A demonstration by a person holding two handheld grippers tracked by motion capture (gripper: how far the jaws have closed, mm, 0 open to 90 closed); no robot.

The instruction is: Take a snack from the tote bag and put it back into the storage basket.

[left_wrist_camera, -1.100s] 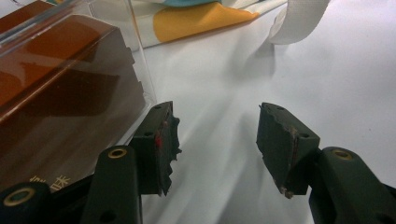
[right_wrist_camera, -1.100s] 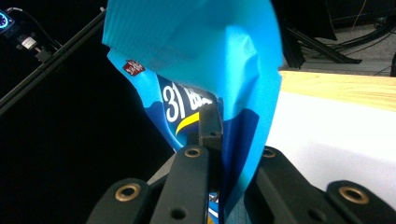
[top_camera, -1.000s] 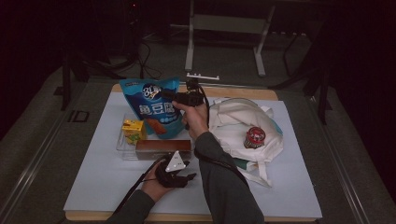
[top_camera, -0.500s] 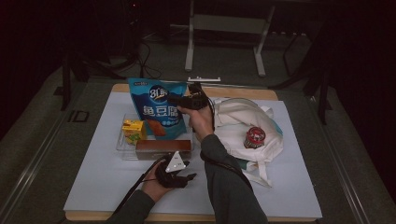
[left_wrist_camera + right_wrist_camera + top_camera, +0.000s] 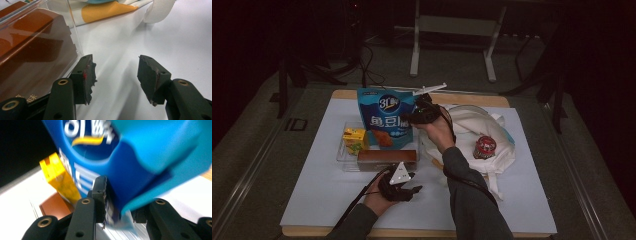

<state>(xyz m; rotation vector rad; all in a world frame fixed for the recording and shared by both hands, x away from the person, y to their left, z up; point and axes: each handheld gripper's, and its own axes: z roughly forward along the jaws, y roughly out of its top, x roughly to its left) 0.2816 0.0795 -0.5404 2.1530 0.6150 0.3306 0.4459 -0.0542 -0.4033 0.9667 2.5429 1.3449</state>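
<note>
Overhead, right tool (image 5: pixel 409 118) beside blue bag (image 5: pixel 384 117) | close-up: jaws loosening, bag between | left tool (image 5: pixel 115 75) wide, empty

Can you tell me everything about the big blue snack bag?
The snack bag is shiny blue plastic with white writing and a picture of orange snacks on the front. It stands upright at the back of a clear plastic tray, behind a yellow carton and a brown box. Its right edge sits between the jaws of the right tool, which have just been opening, so the hold looks loose now.
</note>
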